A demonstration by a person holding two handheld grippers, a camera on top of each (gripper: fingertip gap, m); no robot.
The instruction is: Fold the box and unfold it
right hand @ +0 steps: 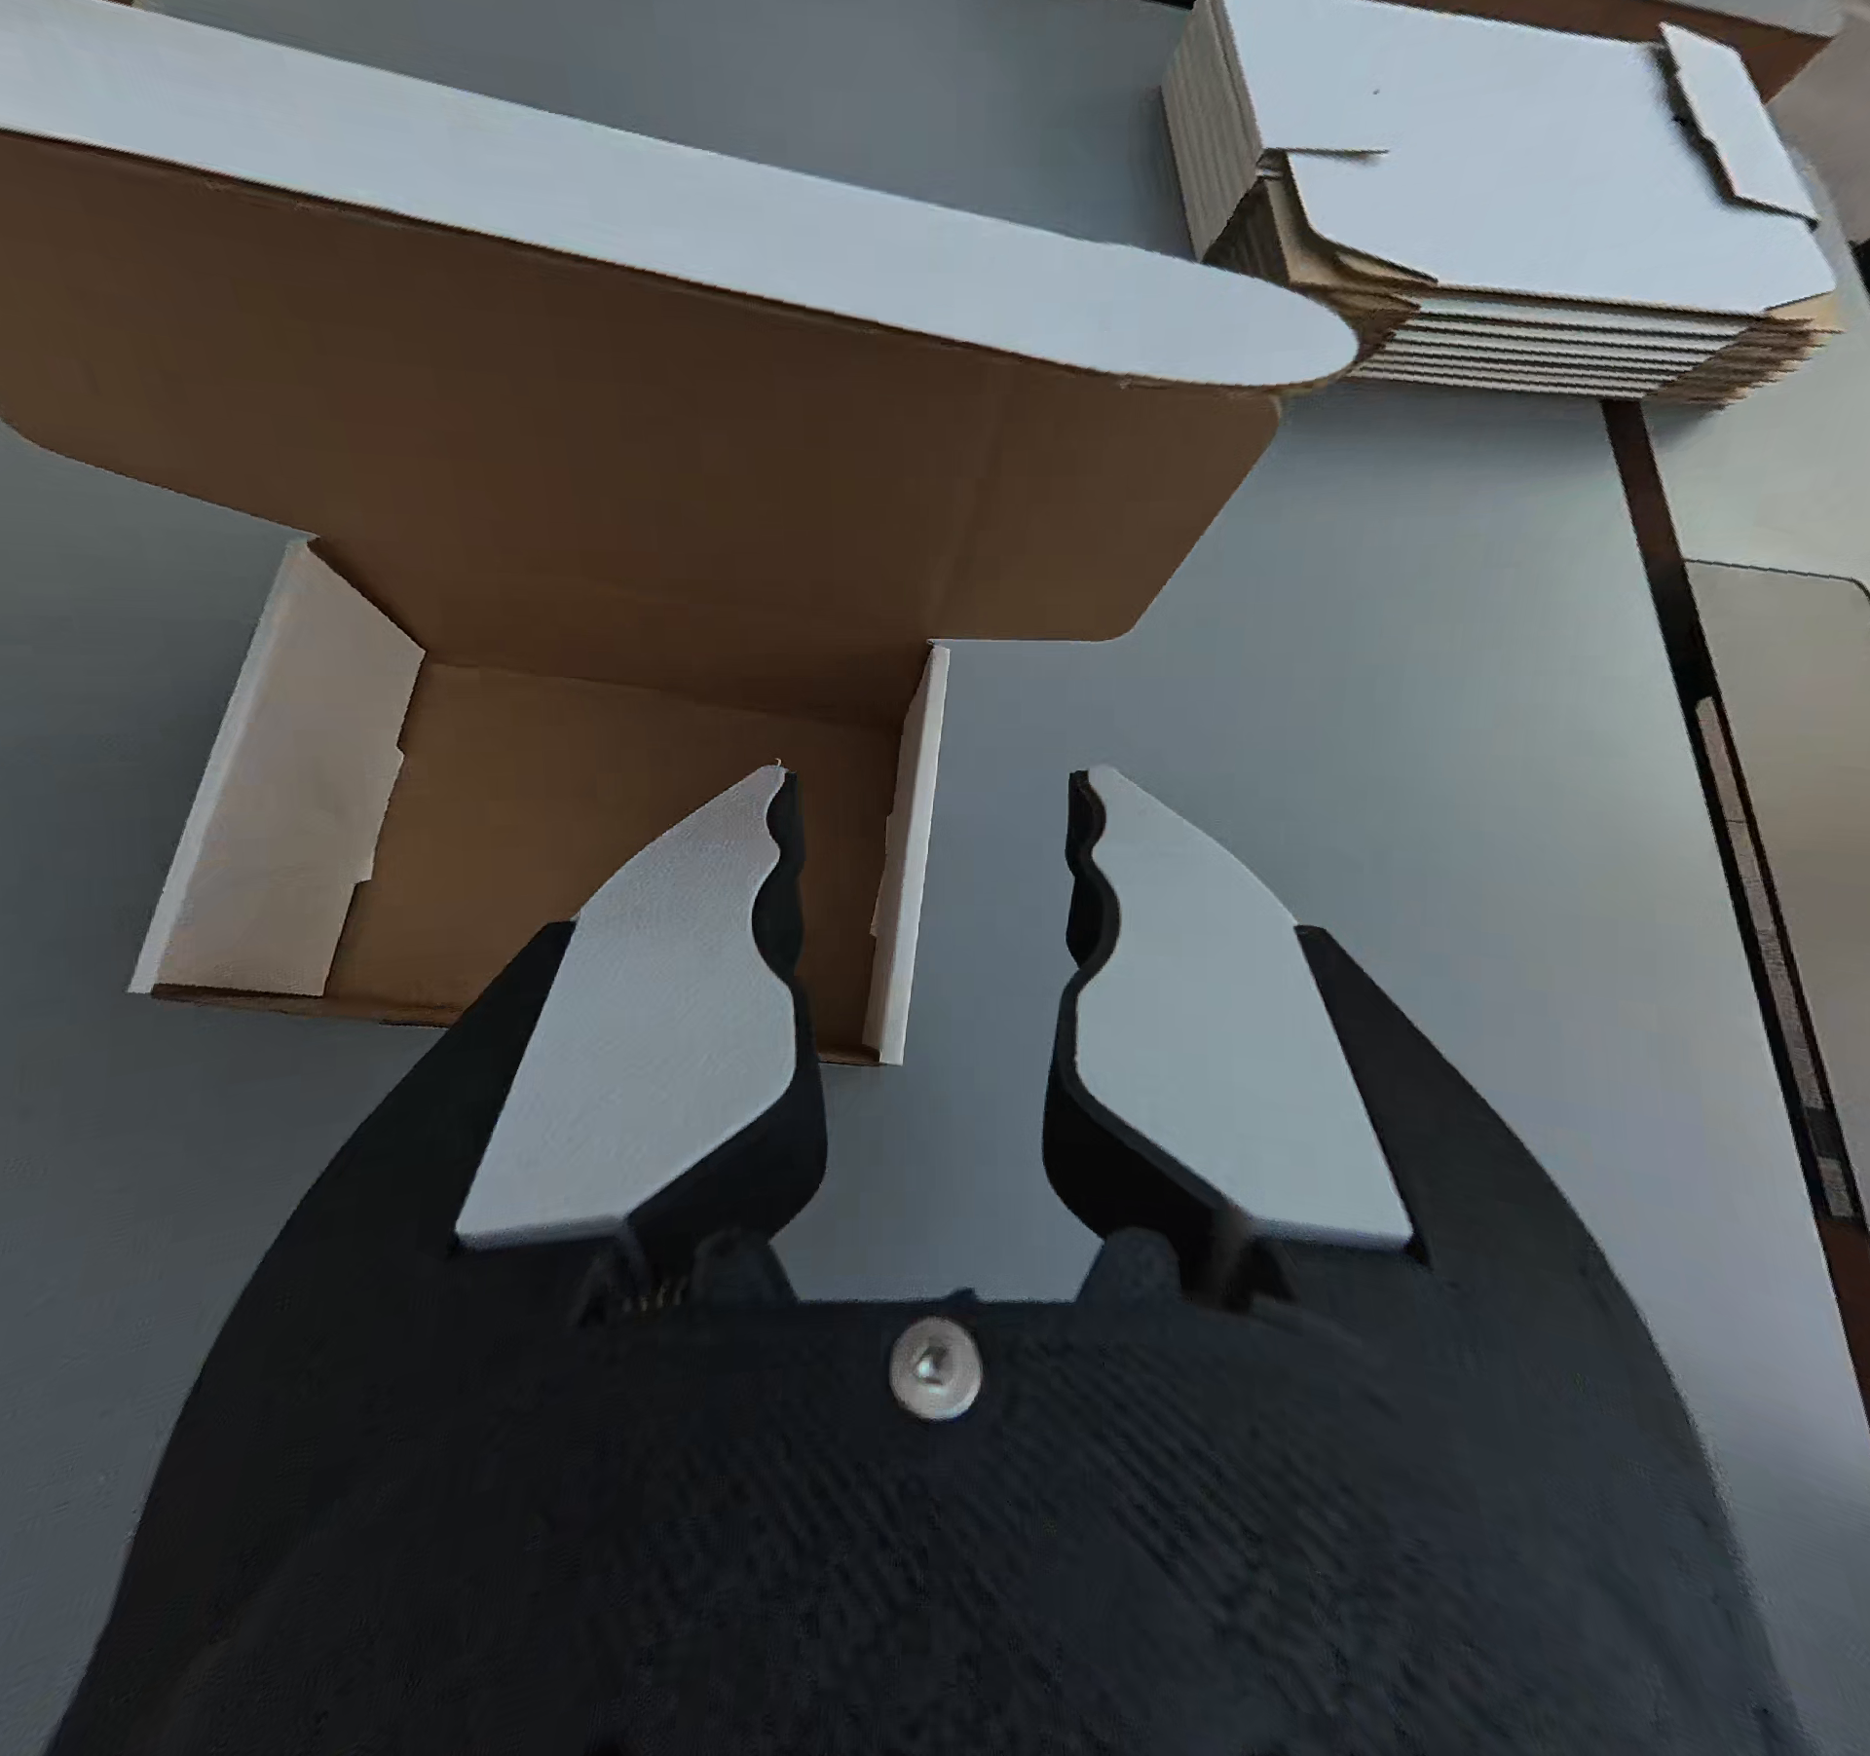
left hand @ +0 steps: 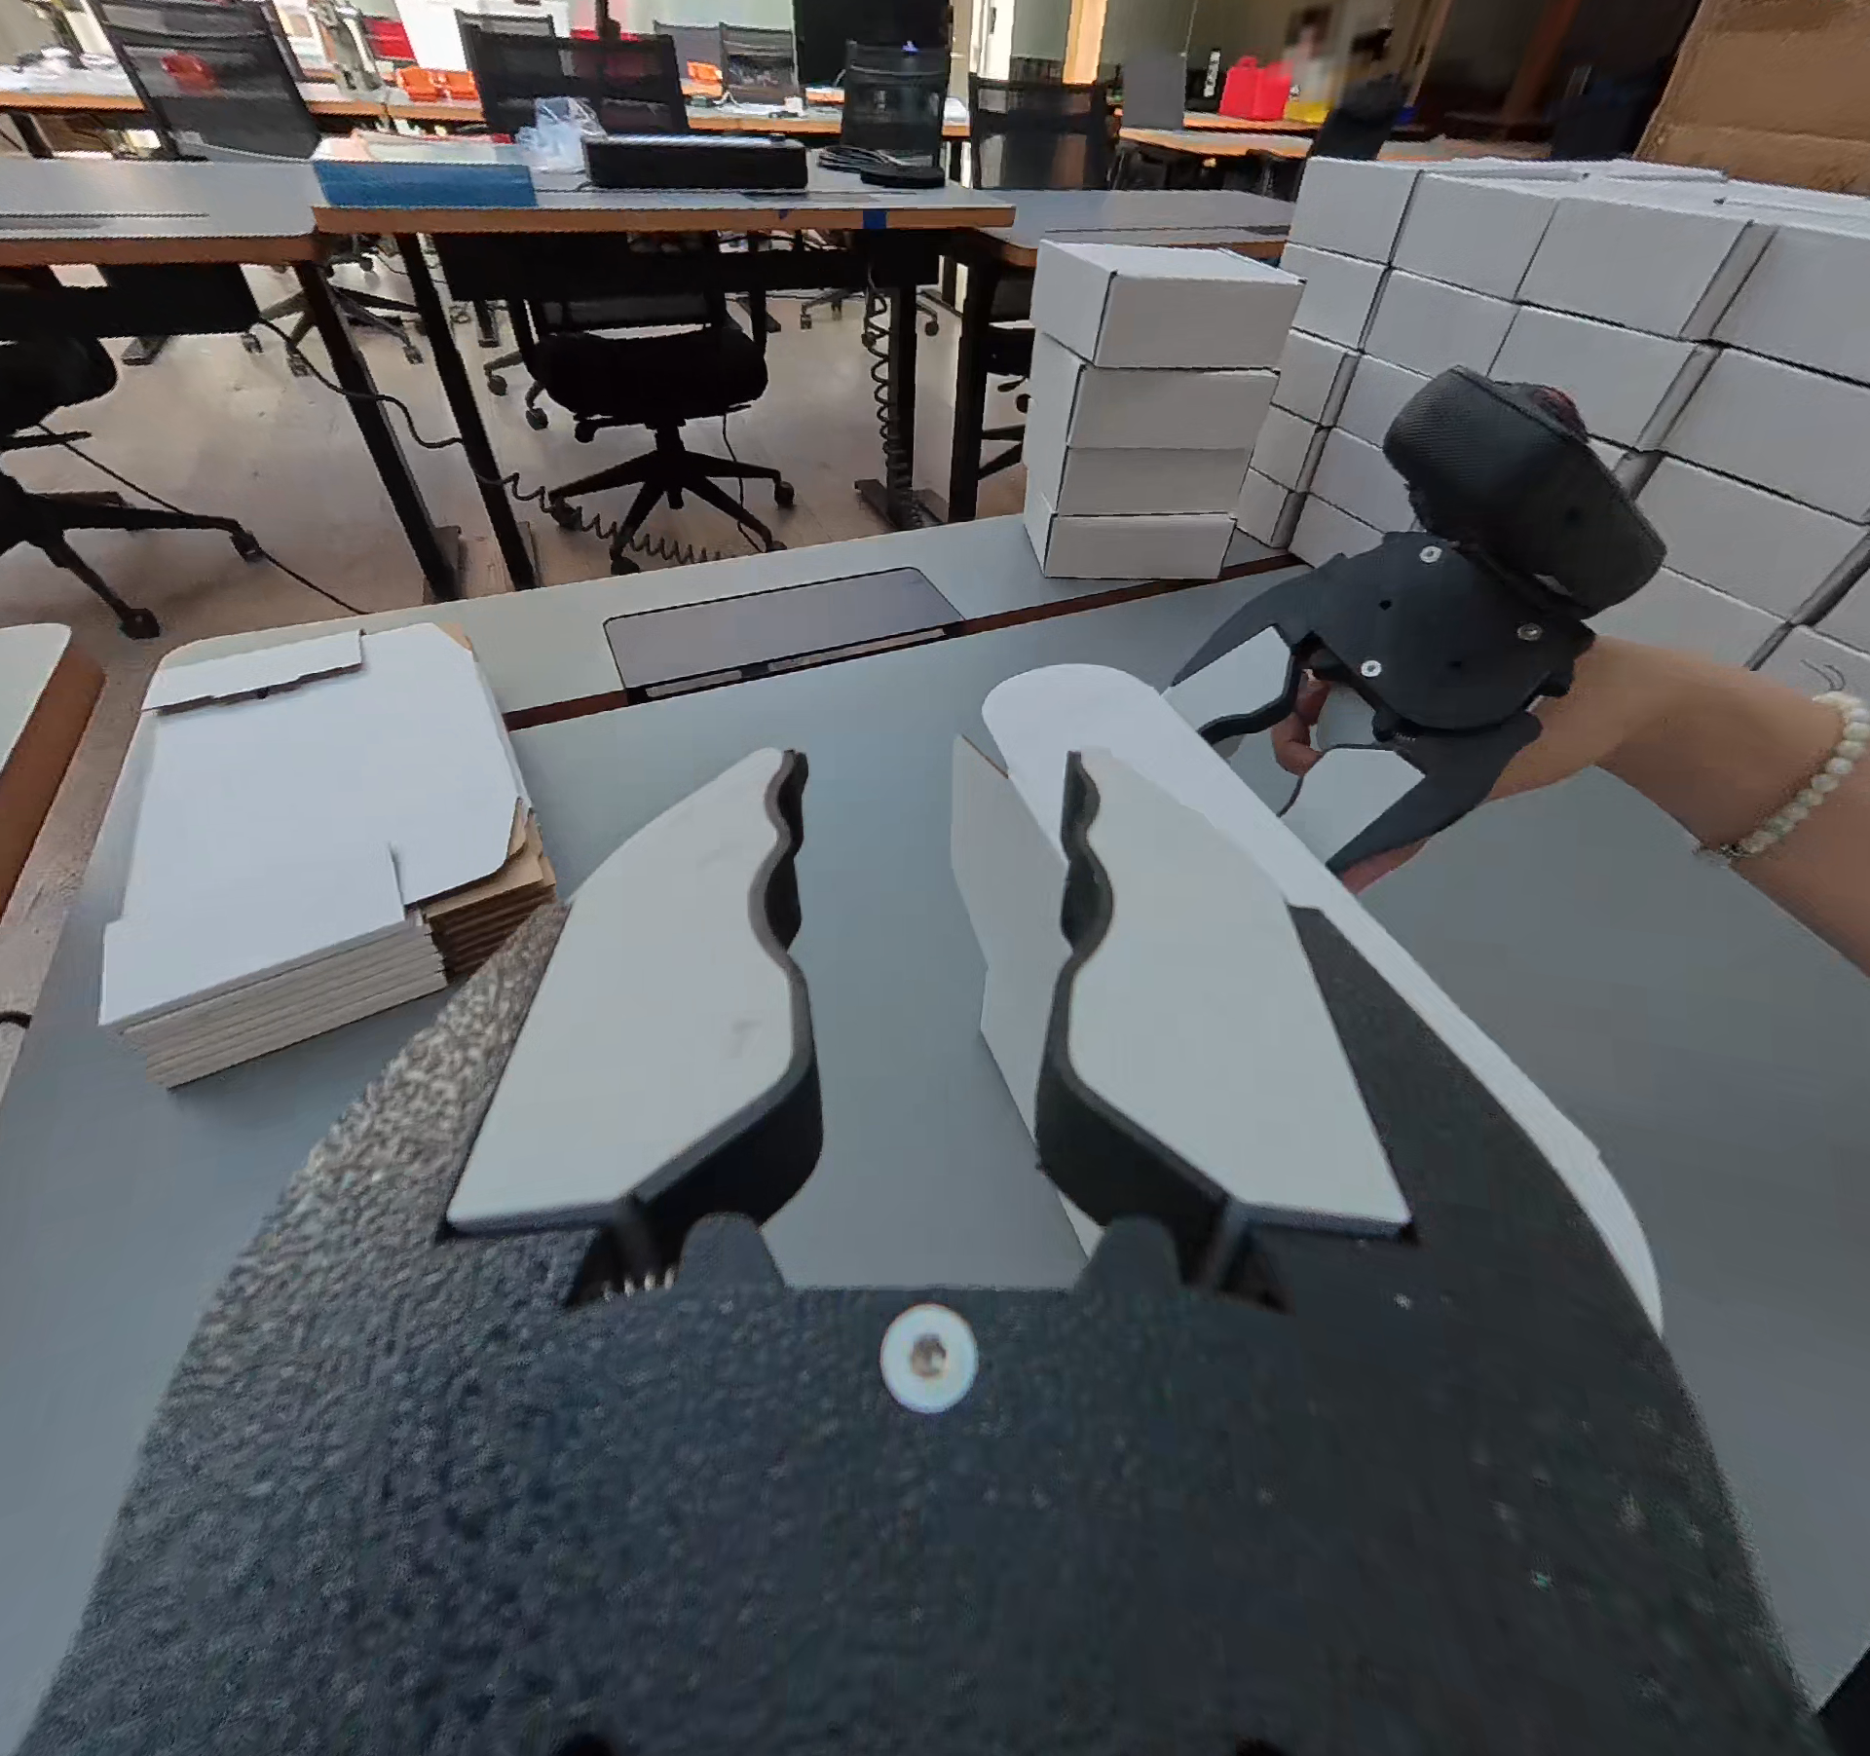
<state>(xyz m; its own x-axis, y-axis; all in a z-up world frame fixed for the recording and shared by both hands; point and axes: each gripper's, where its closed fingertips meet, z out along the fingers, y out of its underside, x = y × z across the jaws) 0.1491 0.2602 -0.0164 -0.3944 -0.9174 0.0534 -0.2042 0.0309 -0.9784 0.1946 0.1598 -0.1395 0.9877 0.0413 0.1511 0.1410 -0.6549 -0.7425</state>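
A half-folded cardboard box (right hand: 607, 847), white outside and brown inside, sits on the grey table (right hand: 1366, 696). Its lid (right hand: 658, 453) stands up, with a rounded white flap (right hand: 708, 220) bent over. My right gripper (right hand: 933, 777) is open; the box's right side wall (right hand: 911, 847) stands in the gap between its fingers. My left gripper (left hand: 931, 777) is open at the box's other side, and a side wall (left hand: 997, 898) rises in the gap beside its right finger (left hand: 1194, 979). The rounded flap (left hand: 1093, 726) shows beyond it. The right gripper's black body (left hand: 1437, 635) is held by a hand.
A stack of flat box blanks (left hand: 304, 847) lies at the table's left; it also shows in the right wrist view (right hand: 1518, 220). Folded white boxes (left hand: 1154, 412) are stacked at the far edge, with a wall of them (left hand: 1619, 291) on the right. A cable hatch (left hand: 779, 625) sits in the table.
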